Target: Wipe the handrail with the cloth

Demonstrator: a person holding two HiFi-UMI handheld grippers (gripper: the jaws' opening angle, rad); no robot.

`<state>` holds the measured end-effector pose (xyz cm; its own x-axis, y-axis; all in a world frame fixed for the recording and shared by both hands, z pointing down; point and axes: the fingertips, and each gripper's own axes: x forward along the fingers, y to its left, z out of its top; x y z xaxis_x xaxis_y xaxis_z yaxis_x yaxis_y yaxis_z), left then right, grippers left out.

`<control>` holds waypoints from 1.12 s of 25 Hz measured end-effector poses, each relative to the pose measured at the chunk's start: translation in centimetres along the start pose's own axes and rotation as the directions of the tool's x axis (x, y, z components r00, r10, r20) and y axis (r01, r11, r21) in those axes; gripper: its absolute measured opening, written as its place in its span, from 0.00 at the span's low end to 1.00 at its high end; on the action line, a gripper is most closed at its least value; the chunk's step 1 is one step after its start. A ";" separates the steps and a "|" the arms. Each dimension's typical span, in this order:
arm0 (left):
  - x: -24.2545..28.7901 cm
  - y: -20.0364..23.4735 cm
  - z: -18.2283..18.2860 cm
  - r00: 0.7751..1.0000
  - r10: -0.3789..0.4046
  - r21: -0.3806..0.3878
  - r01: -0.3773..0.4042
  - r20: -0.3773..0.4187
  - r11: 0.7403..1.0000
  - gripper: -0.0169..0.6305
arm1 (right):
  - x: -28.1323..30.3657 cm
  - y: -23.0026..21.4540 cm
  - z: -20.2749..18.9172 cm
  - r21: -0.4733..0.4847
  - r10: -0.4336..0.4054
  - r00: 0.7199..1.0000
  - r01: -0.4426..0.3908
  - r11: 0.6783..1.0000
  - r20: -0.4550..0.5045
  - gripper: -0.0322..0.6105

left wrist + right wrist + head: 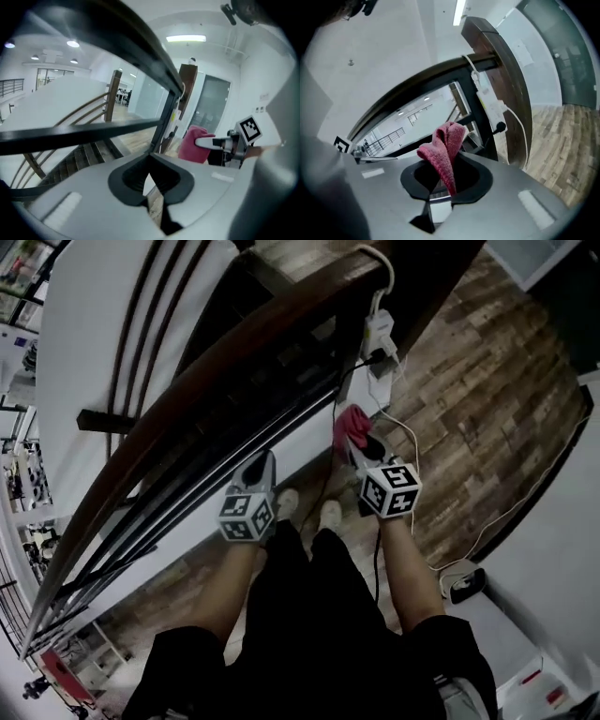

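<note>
A dark wooden handrail (206, 381) runs diagonally from lower left to upper right, above black metal bars. My right gripper (354, 439) is shut on a pink-red cloth (351, 422), held just below the rail near the post. In the right gripper view the cloth (443, 152) sticks up from the closed jaws, with the handrail (417, 84) arching above it. My left gripper (259, 465) hangs beside the lower bars, jaws shut and holding nothing. In the left gripper view a black bar (79, 131) crosses ahead, and the cloth (194, 143) shows to the right.
A white power strip (380, 334) with white and black cables hangs on the wooden post (412, 296). A small grey-and-black device (464, 582) lies on the wood floor (487, 381) with a cable. The person's legs and shoes (328, 514) stand below. Stairs descend behind the railing.
</note>
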<state>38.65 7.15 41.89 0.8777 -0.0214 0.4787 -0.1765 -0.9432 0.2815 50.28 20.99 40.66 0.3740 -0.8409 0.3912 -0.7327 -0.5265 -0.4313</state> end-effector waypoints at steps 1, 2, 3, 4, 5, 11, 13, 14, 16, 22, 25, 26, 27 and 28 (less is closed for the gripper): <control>-1.2 -0.5 1.1 0.999 0.005 -0.011 -0.004 0.032 1.000 0.02 | -1.1 1.2 0.4 -0.022 0.017 1.000 -0.017 1.000 0.004 0.13; -2.5 -0.8 2.0 0.998 0.009 -0.021 -0.008 0.062 1.000 0.02 | -2.1 2.3 0.9 -0.045 0.035 0.999 -0.034 0.998 0.009 0.13; -3.6 -1.1 2.9 0.996 0.013 -0.027 -0.011 0.089 1.000 0.02 | -2.9 3.4 1.4 -0.068 0.054 0.998 -0.053 0.996 0.016 0.13; -4.6 -1.3 3.6 0.993 0.018 -0.029 -0.014 0.114 0.999 0.02 | -3.5 4.4 2.0 -0.088 0.076 0.997 -0.074 0.993 0.025 0.13; -5.7 -1.4 4.3 0.990 0.024 -0.027 -0.020 0.137 0.999 0.02 | -4.0 5.3 2.6 -0.104 0.102 0.994 -0.097 0.990 0.036 0.13; -13.7 2.6 6.4 0.957 0.150 -0.055 -0.140 0.248 0.989 0.02 | -3.0 13.0 5.1 -0.239 0.290 0.955 -0.267 0.933 0.062 0.13; -16.3 4.8 6.1 0.937 0.214 -0.122 -0.187 0.275 0.975 0.02 | -2.4 16.1 5.2 -0.289 0.352 0.935 -0.324 0.901 0.050 0.13; -17.5 5.8 5.9 0.925 0.245 -0.148 -0.210 0.290 0.967 0.02 | -2.1 17.9 5.1 -0.314 0.386 0.922 -0.354 0.881 0.044 0.13; -19.6 7.6 5.8 0.902 0.291 -0.178 -0.244 0.321 0.953 0.02 | -1.6 21.3 4.7 -0.356 0.447 0.894 -0.408 0.841 0.031 0.13; -26.4 11.7 5.1 0.841 0.355 -0.209 -0.293 0.408 0.933 0.02 | -0.9 31.7 1.6 -0.422 0.603 0.796 -0.565 0.709 -0.052 0.13; -30.7 15.0 3.3 0.811 0.401 -0.233 -0.329 0.426 0.915 0.02 | -0.9 37.6 -1.6 -0.475 0.654 0.747 -0.621 0.623 -0.120 0.13; -32.2 16.2 2.6 0.803 0.414 -0.246 -0.337 0.428 0.909 0.02 | -0.8 39.5 -2.8 -0.492 0.660 0.738 -0.630 0.601 -0.139 0.13; -33.6 17.4 1.8 0.797 0.427 -0.261 -0.344 0.427 0.902 0.02 | -0.6 41.3 -3.9 -0.506 0.665 0.731 -0.635 0.584 -0.149 0.13; -35.1 18.6 1.1 0.791 0.439 -0.275 -0.349 0.426 0.896 0.02 | -0.5 43.1 -4.8 -0.514 0.669 0.728 -0.636 0.575 -0.151 0.13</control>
<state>5.05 -10.06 29.42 0.8068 -0.5719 0.1484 -0.5868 -0.7463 0.3143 15.79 -0.68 25.74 -0.3039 -0.9452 0.1194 -0.9519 0.2961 -0.0787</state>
